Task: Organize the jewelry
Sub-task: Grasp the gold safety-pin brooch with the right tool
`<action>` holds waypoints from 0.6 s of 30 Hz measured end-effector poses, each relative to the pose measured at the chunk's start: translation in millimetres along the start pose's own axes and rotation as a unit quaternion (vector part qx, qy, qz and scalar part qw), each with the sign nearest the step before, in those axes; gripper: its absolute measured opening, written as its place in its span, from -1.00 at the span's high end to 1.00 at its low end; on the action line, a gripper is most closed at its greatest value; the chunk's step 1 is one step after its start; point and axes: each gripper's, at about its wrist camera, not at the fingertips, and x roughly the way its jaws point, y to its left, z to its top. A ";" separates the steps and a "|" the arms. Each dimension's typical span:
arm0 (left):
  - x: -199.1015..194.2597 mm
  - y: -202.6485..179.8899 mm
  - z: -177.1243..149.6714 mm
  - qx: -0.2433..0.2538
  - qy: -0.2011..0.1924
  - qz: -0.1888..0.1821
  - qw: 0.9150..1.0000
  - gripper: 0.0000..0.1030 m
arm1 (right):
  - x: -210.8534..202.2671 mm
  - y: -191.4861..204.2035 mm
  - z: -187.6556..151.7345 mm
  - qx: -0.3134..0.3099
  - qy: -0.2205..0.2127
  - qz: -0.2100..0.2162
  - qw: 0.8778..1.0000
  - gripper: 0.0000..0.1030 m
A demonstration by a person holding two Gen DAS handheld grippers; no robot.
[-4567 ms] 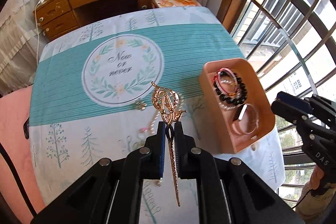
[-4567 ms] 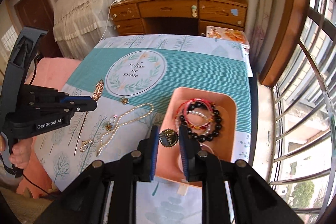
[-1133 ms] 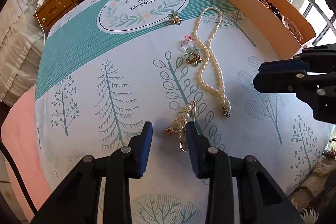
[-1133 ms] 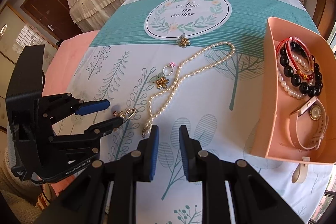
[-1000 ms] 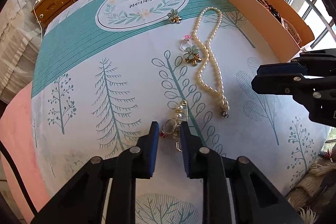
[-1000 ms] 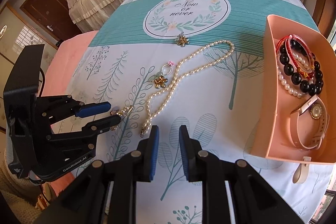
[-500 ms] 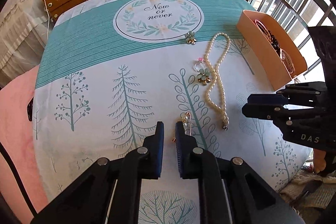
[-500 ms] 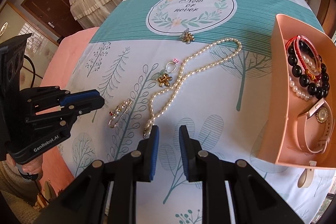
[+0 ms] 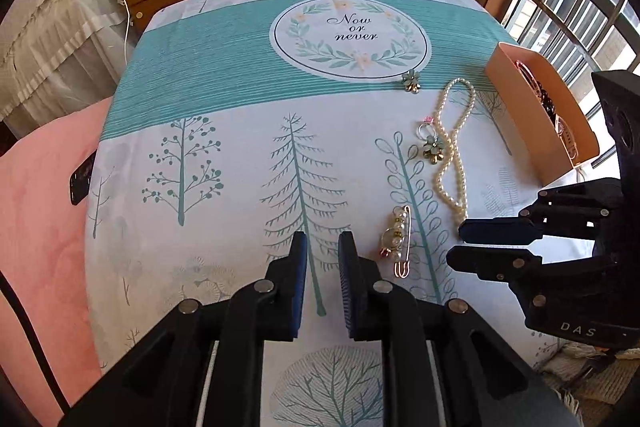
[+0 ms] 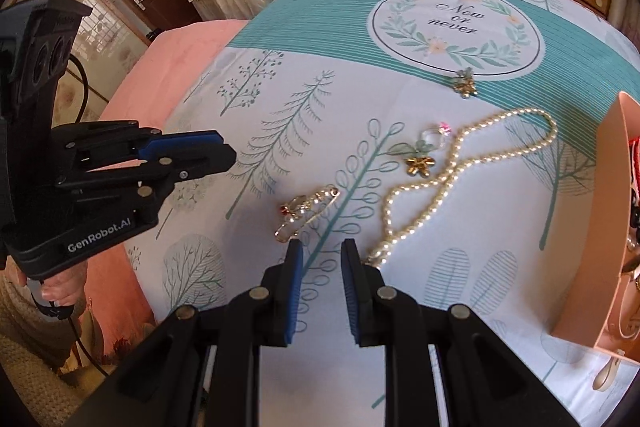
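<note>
Beaded safety-pin brooch lay flat on tablecloth, just left of pearl necklace. Left gripper beside brooch, jaws just opening, narrow gap, nothing between. Right gripper near brooch, slightly apart, empty. Pink tray right of necklace.

Black grippers, blue-padded fingers, silver screws.

Both grippers angle downward, empty: left gripper jaws just opening slightly, right gripper narrowly parted
</note>
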 end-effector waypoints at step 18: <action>-10.7 44.0 -23.4 -0.002 -0.028 -0.026 0.999 0.36 | 43.4 56.9 17.3 -0.038 0.026 -0.135 0.990 0.60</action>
